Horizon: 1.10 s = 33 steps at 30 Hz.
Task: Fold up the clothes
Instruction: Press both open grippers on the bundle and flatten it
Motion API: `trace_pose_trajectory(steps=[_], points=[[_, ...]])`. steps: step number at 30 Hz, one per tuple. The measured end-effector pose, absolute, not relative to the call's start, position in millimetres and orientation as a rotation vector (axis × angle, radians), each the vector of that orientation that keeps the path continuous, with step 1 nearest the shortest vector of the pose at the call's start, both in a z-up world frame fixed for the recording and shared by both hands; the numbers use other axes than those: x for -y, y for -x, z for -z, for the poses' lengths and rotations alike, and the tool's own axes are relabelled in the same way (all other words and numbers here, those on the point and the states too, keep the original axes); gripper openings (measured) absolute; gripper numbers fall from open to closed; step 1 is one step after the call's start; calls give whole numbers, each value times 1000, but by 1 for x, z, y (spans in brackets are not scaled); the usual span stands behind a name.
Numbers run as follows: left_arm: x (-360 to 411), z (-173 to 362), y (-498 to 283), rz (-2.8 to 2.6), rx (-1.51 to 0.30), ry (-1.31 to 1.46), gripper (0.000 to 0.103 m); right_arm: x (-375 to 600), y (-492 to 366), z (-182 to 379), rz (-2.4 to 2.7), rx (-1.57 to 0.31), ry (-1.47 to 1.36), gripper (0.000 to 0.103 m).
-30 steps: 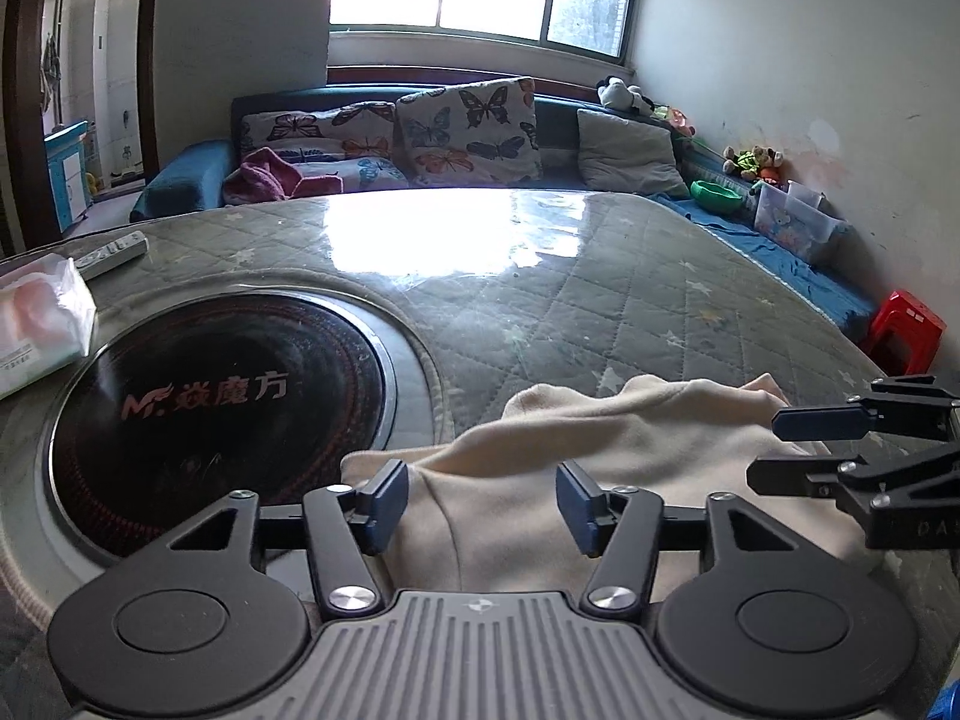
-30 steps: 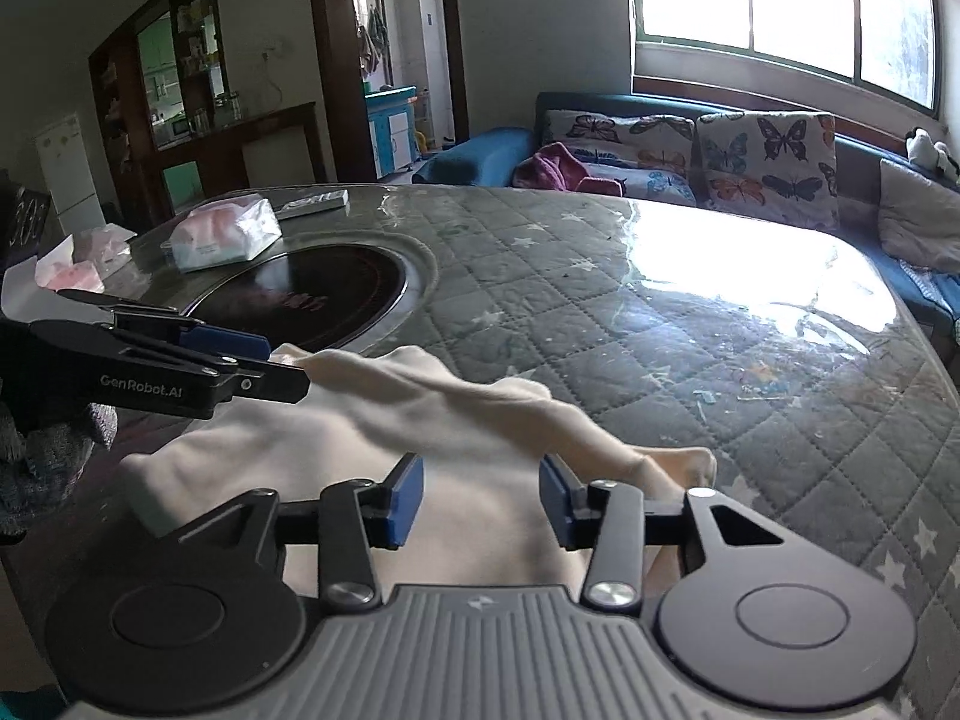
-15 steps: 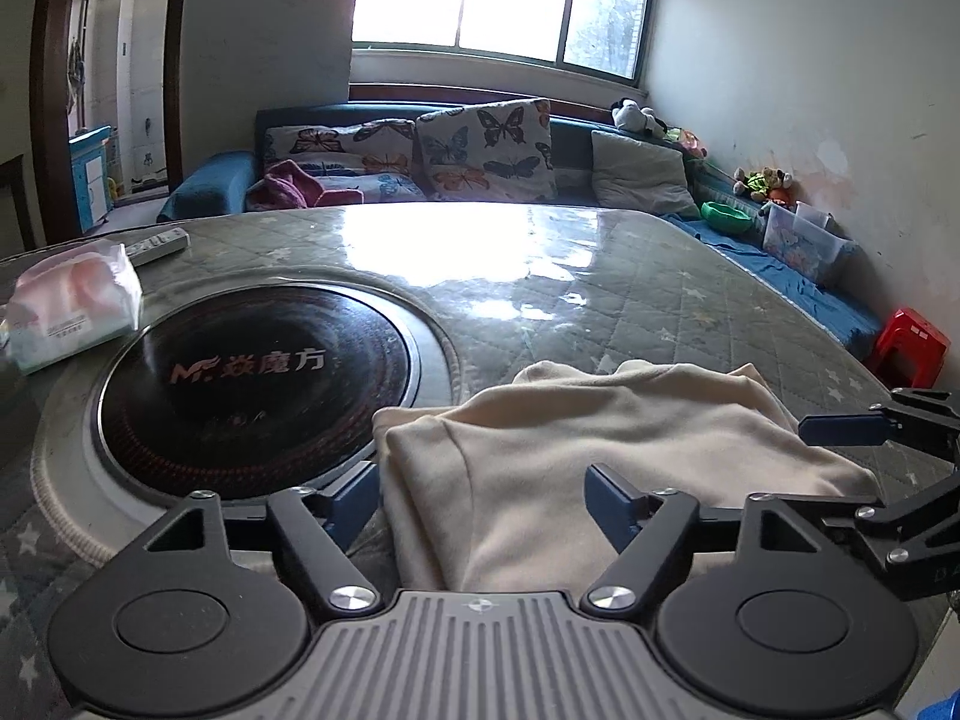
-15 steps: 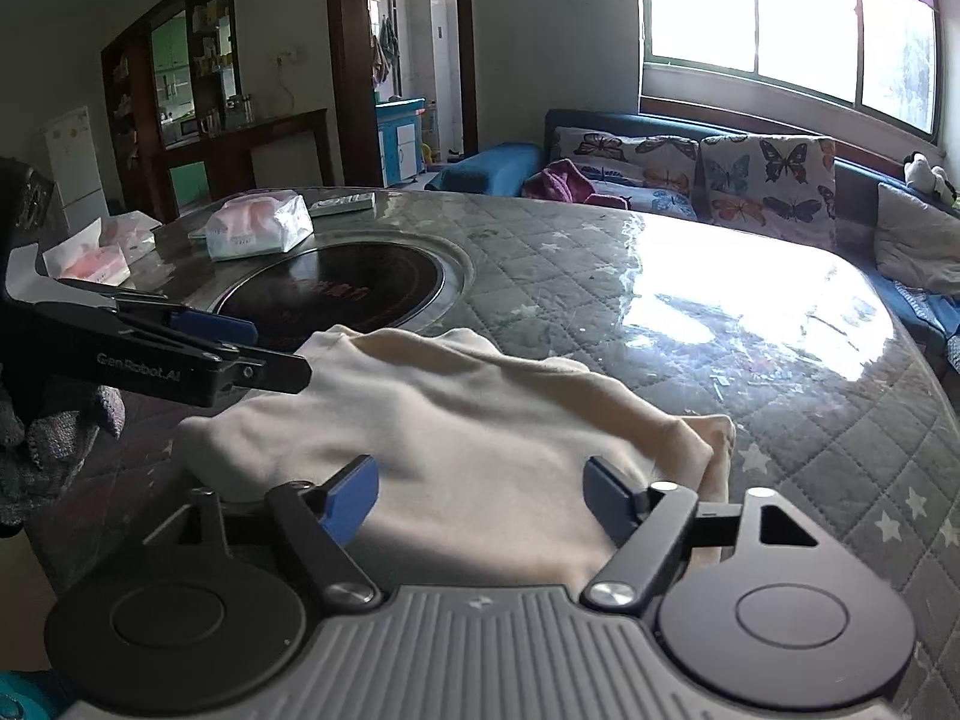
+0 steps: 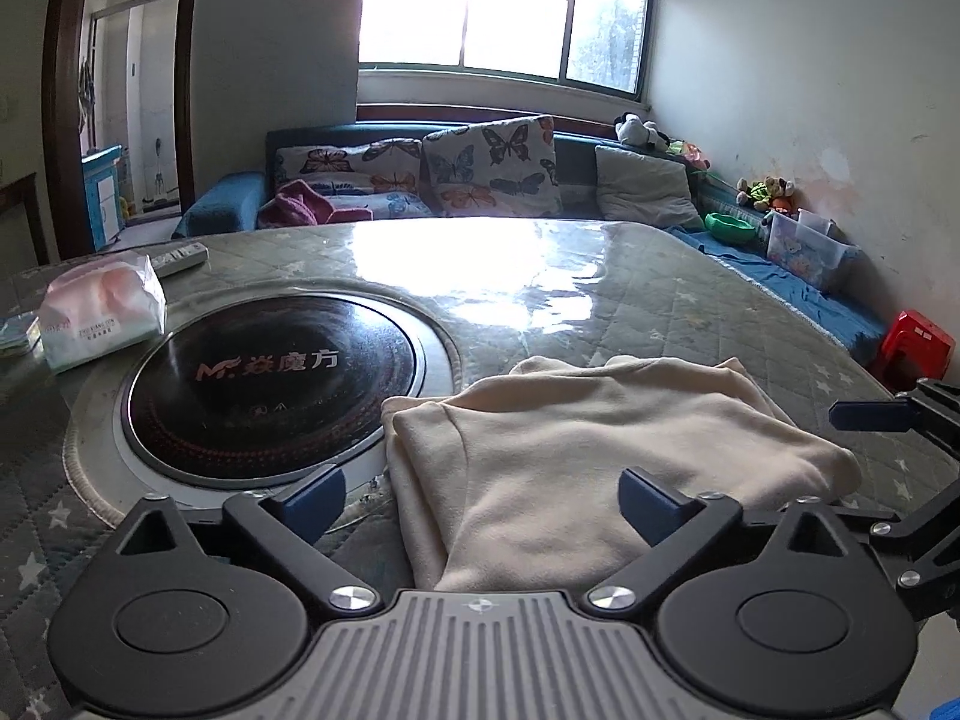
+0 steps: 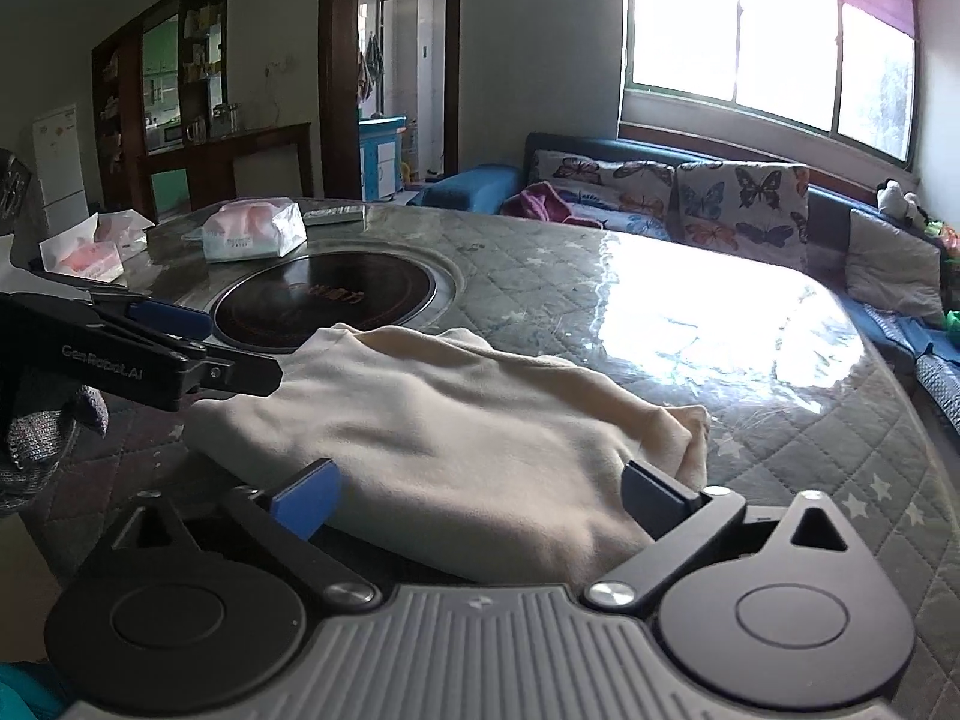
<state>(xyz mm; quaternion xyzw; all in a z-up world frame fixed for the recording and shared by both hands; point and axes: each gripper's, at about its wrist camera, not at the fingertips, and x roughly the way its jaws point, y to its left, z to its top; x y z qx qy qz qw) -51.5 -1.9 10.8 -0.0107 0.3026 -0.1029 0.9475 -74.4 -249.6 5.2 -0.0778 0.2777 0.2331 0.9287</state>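
Cream garment [image 5: 600, 468]: folded, lay flat on the quilted table cover [image 5: 690, 312] at the near edge, just right of the black round hotplate [image 5: 270, 378].
Left gripper [image 5: 483, 501]: fingers spread wide, empty, above the garment's near edge.
Right gripper [image 6: 480, 495]: fingers spread wide, empty, over the garment's near side.
Tissue pack [image 5: 102, 312]: far left, beside the hotplate.
Remote control [image 5: 180, 256]: beyond the tissue pack.
Butterfly cushions [image 5: 489, 165]: on the sofa beyond the table.

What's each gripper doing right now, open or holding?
Left gripper: open, holding nothing, above the cream garment.
Right gripper: open, holding nothing, above the same garment.
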Motion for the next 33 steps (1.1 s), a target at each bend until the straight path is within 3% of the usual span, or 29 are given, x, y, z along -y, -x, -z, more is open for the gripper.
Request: trace_pose_trajectory(steps=[18,33], points=[[3,-13,76,178,-545,-13,103,241,101,-8,-491,-474,133,103],[0,-1,67,120,-657,-8,103,223,98,-8,-551,-528,184,103]])
